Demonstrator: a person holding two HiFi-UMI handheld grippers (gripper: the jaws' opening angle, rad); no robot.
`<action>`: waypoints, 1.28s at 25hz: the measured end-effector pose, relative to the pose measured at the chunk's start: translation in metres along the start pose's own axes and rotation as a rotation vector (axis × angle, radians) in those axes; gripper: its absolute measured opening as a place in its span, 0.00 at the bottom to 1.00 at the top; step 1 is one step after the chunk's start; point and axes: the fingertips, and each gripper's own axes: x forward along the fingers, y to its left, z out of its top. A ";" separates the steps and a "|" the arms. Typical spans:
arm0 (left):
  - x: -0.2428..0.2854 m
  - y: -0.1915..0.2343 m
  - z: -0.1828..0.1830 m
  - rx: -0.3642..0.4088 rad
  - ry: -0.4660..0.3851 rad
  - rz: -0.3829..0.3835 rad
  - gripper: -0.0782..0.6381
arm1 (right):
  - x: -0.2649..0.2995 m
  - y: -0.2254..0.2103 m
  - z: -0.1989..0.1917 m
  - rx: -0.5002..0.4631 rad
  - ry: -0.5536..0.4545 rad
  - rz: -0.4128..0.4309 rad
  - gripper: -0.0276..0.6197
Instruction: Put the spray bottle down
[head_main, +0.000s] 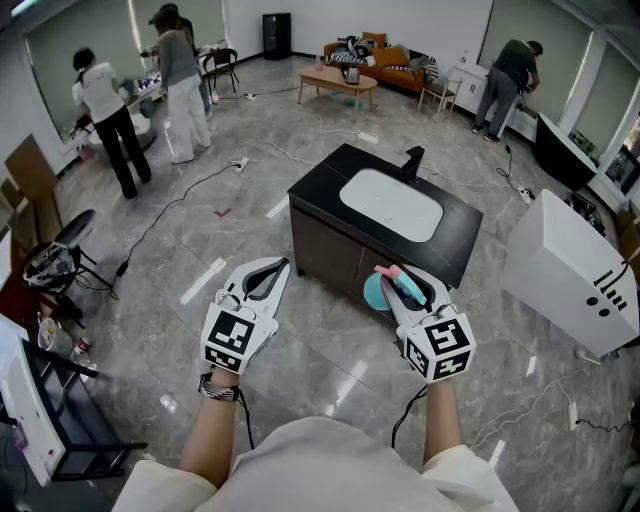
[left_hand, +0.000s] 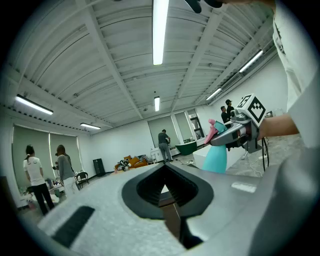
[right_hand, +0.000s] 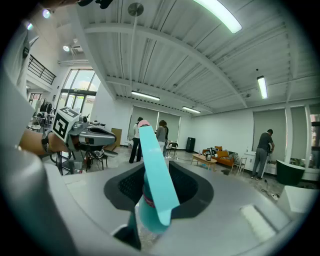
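Observation:
A teal spray bottle (head_main: 377, 293) with a pink nozzle hangs in the air just in front of the black sink cabinet (head_main: 320, 182). My right gripper (head_main: 398, 280) is shut on the bottle's head, and the body droops below the jaws. In the right gripper view the bottle (right_hand: 152, 185) fills the gap between the jaws. The left gripper view shows the bottle (left_hand: 216, 158) off to the right, held by my right gripper (left_hand: 231, 134). My left gripper (head_main: 282, 267) hovers level to the left of the cabinet, shut and holding nothing; its tips meet (left_hand: 164, 172).
The cabinet top carries a white basin (head_main: 391, 204) and a black faucet (head_main: 413, 160). A white box (head_main: 570, 265) stands at the right. Cables trail over the grey floor. People stand at the back left (head_main: 112, 120) and back right (head_main: 510, 80). A rack (head_main: 40, 400) is at the left.

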 end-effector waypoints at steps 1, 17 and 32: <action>0.002 -0.002 0.000 0.000 -0.002 -0.002 0.12 | -0.001 -0.001 -0.001 -0.001 0.000 -0.001 0.24; 0.018 -0.038 0.003 -0.013 0.010 -0.003 0.12 | -0.027 -0.030 -0.014 0.070 -0.038 0.020 0.24; 0.065 -0.028 -0.023 -0.060 0.049 0.033 0.12 | 0.004 -0.074 -0.037 0.076 -0.009 0.050 0.24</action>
